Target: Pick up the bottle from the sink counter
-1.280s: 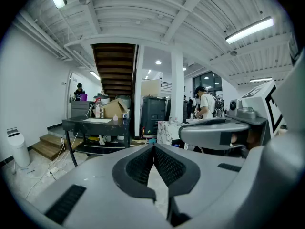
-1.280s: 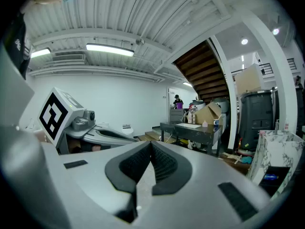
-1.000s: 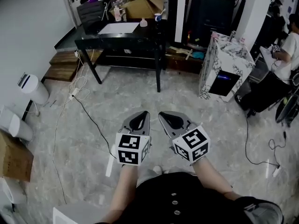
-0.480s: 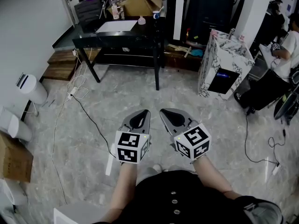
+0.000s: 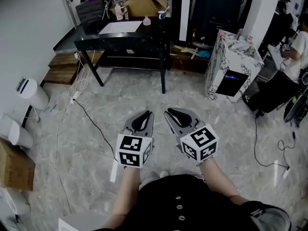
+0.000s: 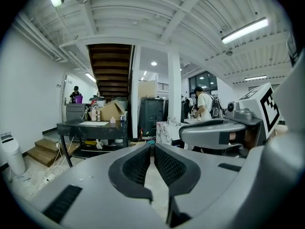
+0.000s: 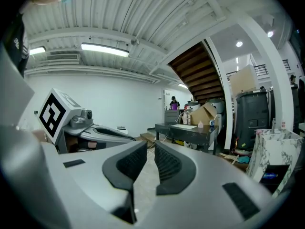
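Note:
A small pale bottle (image 5: 147, 21) stands on the far black table (image 5: 126, 36), beside other bottles (image 5: 120, 11); no sink counter is in view. It shows tiny in the left gripper view as the bottle (image 6: 112, 120) and in the right gripper view as the bottle (image 7: 199, 124). My left gripper (image 5: 143, 114) hangs over the floor, far from the table, shut and empty, its tips touching (image 6: 151, 146). My right gripper (image 5: 169, 112) is beside it. Its jaws have just been opening to a narrow gap (image 7: 150, 146) with nothing between them.
A cardboard box (image 5: 147, 1) sits on the table. A marble-patterned cabinet (image 5: 231, 66) stands at the right, with a seated person (image 5: 293, 47) beyond it. Cables (image 5: 86, 109) run across the floor. At the left are a white bin (image 5: 33, 93) and wooden steps (image 5: 65, 66).
Both grippers have drifted a little over the floor, still side by side in front of the person. Nothing else has moved.

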`<state>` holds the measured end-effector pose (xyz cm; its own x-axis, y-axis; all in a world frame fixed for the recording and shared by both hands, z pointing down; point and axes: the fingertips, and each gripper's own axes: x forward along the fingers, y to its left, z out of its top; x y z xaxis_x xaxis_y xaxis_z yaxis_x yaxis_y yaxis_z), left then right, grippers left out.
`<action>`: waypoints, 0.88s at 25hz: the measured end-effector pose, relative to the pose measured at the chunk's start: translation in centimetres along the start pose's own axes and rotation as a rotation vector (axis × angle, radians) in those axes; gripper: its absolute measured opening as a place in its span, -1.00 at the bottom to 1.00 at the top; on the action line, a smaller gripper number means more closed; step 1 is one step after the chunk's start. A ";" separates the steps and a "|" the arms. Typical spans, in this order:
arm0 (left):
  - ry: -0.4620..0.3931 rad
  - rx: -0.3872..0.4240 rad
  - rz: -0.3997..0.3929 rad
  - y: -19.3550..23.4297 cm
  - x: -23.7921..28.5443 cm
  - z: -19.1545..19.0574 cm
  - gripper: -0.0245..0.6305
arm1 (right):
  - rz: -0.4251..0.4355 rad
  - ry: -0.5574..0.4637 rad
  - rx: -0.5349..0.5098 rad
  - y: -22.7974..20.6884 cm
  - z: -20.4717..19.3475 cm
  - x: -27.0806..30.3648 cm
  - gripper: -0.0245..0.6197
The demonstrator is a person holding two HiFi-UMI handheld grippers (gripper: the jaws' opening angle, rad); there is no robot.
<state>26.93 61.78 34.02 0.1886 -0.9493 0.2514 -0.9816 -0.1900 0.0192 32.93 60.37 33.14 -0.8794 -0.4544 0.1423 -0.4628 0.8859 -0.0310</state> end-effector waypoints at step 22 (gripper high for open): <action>0.066 -0.037 -0.020 4.0 2.7 -3.0 -0.41 | 0.001 0.074 0.006 -1.3 -3.6 5.5 -0.59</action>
<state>23.39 59.22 37.63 0.2072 -0.9265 0.3140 -0.9783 -0.1983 0.0602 29.09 57.08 37.50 -0.8692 -0.4452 0.2152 -0.4627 0.8858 -0.0366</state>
